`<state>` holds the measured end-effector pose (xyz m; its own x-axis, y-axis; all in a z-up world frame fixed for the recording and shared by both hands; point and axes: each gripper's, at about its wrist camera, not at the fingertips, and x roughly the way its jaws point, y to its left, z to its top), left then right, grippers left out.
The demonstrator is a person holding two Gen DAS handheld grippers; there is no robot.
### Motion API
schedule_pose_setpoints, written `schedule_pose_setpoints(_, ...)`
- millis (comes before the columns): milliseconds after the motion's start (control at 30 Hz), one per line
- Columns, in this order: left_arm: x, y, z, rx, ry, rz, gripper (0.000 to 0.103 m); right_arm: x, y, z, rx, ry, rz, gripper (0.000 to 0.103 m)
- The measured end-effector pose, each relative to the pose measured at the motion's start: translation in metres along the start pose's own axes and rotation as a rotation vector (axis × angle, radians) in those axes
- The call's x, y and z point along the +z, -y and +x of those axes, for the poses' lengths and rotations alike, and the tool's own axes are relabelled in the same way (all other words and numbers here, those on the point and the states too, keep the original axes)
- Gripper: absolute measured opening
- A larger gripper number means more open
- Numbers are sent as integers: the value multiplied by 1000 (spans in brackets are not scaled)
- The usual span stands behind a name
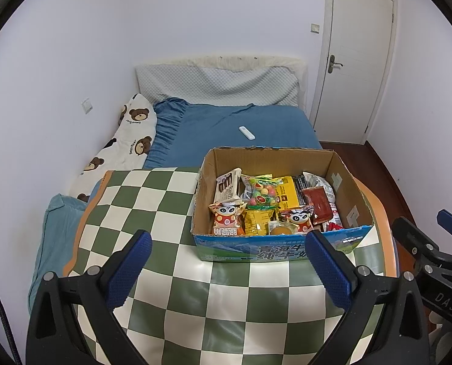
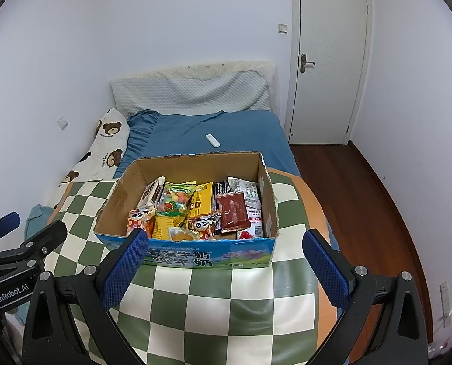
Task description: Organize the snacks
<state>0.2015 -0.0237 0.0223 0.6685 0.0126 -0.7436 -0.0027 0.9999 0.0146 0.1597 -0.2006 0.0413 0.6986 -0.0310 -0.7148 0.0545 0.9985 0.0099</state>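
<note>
Bedroom scene: green-and-cream checkered table (image 1: 171, 273) pushed up to a blue bed (image 1: 226, 127), white door (image 1: 356, 60) far right. One cardboard box (image 1: 280, 248), open-topped with a blue printed front, sits on the far right part of the table, full of snack packets. Counted in it: two panda packets (image 1: 226, 217), one candy-ball bag (image 1: 261, 193), one dark red pouch (image 1: 320, 206), one white chocolate-bar pack (image 1: 227, 187), plus yellow bags and others too overlapped to count. One white remote (image 1: 246, 133) lies on the bed beyond the box.

Left gripper (image 1: 226, 270) jaws spread wide, nothing between them, hovering near the box's front. Right gripper (image 2: 226, 269) likewise wide and empty, box front just beyond it.

Right wrist view shows wood floor (image 2: 363, 197) right of the table; left wrist view shows more bear-print pillow (image 1: 128, 140) at far left. Each view catches the other gripper at its edge.
</note>
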Motion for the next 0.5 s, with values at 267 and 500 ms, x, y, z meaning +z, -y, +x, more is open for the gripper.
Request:
schedule_pose_setpoints(267,-1,0,0,-2,-1,0,103,1,1,-4,3,2,3,103)
schedule_pose_setpoints(500,1,-2,-4,0,4,-3,103,1,1,-5,2,3,3,103)
